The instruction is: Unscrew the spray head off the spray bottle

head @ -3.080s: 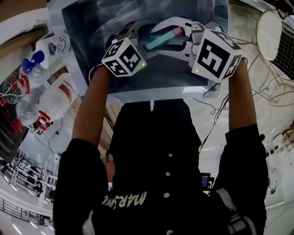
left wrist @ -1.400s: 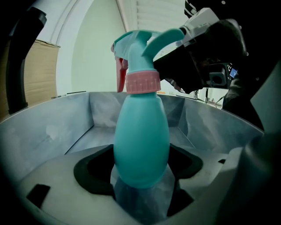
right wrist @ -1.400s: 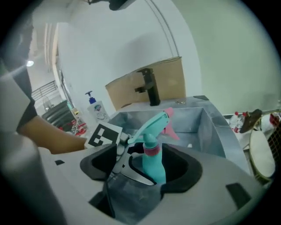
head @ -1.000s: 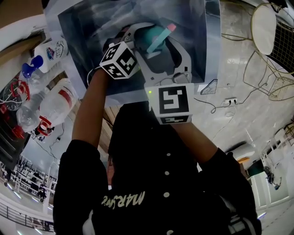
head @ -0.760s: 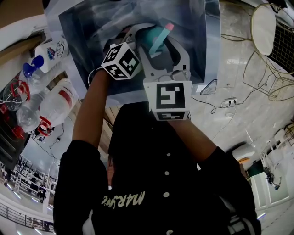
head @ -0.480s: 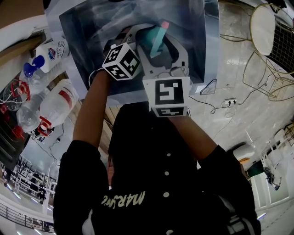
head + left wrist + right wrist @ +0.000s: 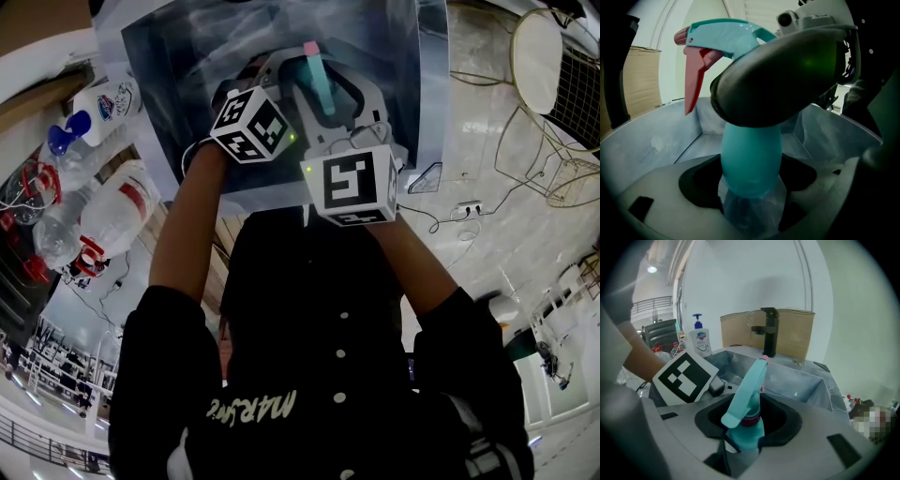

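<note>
Holding the teal spray bottle [image 7: 750,164] upright above the steel sink [image 7: 806,380], not resting on any table. Gripped low on its belly by the left claw [image 7: 750,192], closed tight on it from both sides. Topped by the spray head [image 7: 724,37], which looks seated on the neck, with the red-pink trigger [image 7: 693,79] hanging free.

Reaching across the neck with the right claw [image 7: 746,430], from the person's side. Just closed further, now about half way, around the pink collar [image 7: 751,421] at the foot of the spray head. Seems to press on it already, though hard to be sure of full contact.

Step in hand, as judged: taking a new hold on the collar for one more turn. Not yet off, by the look of it.

Next move, probably: finish the squeeze on the collar, keep the left claw firm and quiet, then roll the right wrist in the loosening direction. Calls for a grip on the collar only, not on the trigger or the long body above it; otherwise a risk of spraying or slipping. Better also to stay over the sink, in case of drops.

Behind the sink: a black tap [image 7: 768,336] and a soap pump bottle [image 7: 699,341], both well apart from the work.
</note>
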Demonstrator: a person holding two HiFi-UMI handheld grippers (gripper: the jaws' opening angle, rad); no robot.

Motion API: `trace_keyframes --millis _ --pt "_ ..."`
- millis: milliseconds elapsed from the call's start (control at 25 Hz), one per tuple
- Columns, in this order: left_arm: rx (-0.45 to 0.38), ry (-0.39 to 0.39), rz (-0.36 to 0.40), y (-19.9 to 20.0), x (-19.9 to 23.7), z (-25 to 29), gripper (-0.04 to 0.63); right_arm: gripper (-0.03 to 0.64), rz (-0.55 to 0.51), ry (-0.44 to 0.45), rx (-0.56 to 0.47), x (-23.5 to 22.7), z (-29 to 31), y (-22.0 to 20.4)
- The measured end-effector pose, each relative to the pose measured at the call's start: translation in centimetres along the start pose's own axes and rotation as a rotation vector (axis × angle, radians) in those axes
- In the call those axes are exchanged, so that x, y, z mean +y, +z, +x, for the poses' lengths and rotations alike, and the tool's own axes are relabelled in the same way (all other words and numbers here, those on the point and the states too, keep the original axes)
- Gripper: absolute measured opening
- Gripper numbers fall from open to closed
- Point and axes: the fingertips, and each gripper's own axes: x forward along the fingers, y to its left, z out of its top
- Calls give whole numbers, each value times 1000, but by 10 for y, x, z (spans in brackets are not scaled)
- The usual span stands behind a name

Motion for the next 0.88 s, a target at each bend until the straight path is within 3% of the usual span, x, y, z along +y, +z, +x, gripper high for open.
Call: trace_keyframes --millis 240,480,640,880 --pt "-34 -33 2 0 -3 -1 385 163 -68 299 -69 10 -2 5" --pt "-66 -121 40 -3 -8 -5 385 161 -241 564 -120 23 -8 4" --pt "-64 -150 57 -4 -8 -6 385 161 -273 632 -133 26 -10 1" --pt "-58 -150 54 -5 -9 -6 385 160 -275 628 -170 25 -14 6"
